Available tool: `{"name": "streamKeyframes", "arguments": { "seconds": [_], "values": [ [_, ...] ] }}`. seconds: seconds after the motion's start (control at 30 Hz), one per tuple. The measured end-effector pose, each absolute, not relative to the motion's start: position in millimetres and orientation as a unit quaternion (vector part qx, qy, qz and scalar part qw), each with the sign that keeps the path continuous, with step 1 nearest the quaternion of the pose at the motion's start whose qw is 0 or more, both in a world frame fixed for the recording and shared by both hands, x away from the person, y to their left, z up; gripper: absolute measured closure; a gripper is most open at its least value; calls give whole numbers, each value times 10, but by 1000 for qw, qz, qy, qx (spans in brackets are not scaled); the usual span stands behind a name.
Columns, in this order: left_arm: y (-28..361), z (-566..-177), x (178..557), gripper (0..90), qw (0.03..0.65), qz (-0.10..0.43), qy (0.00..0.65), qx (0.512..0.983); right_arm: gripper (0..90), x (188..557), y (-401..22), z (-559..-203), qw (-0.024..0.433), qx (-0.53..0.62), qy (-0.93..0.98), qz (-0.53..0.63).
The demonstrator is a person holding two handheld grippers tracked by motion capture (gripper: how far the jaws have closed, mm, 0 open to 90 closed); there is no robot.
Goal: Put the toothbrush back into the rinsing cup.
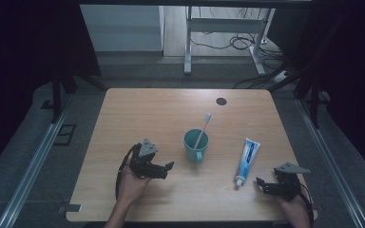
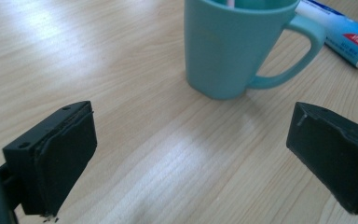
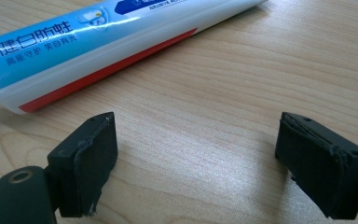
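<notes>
the left gripper (image 1: 169,167) sits low over the surface (image 1: 171,114), its jaws wide apart with nothing between them, pointing at the mug (image 1: 196,146) just ahead. the right gripper (image 1: 259,182) rests near the front right edge, jaws also spread and empty, the cap end of the tube (image 1: 246,160) just beyond them. the tube lies flat, right of the mug and apart from it. a toothbrush (image 1: 203,128) stands tilted in the mug. farther back, a dark round spot (image 1: 221,101) marks the surface.

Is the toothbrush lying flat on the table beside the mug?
No. The toothbrush stands tilted inside the teal mug, with its head above the rim.
</notes>
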State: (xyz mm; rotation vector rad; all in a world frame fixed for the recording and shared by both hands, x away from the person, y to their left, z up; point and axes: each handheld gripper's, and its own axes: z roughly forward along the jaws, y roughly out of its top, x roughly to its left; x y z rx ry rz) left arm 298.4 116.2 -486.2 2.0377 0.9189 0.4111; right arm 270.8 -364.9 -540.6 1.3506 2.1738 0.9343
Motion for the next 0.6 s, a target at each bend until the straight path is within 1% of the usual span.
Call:
{"name": "streamKeyframes", "arguments": {
  "seconds": [0.43, 0.6],
  "values": [
    [1245, -5050, 2826, 23, 417, 167, 378, 810, 127, 2709, -3649, -5407, 208, 484, 781, 336],
    [1253, -5117, 2784, 26, 403, 170, 381, 814, 127, 2709, -3650, -5407, 208, 484, 781, 336]
  ]
}}
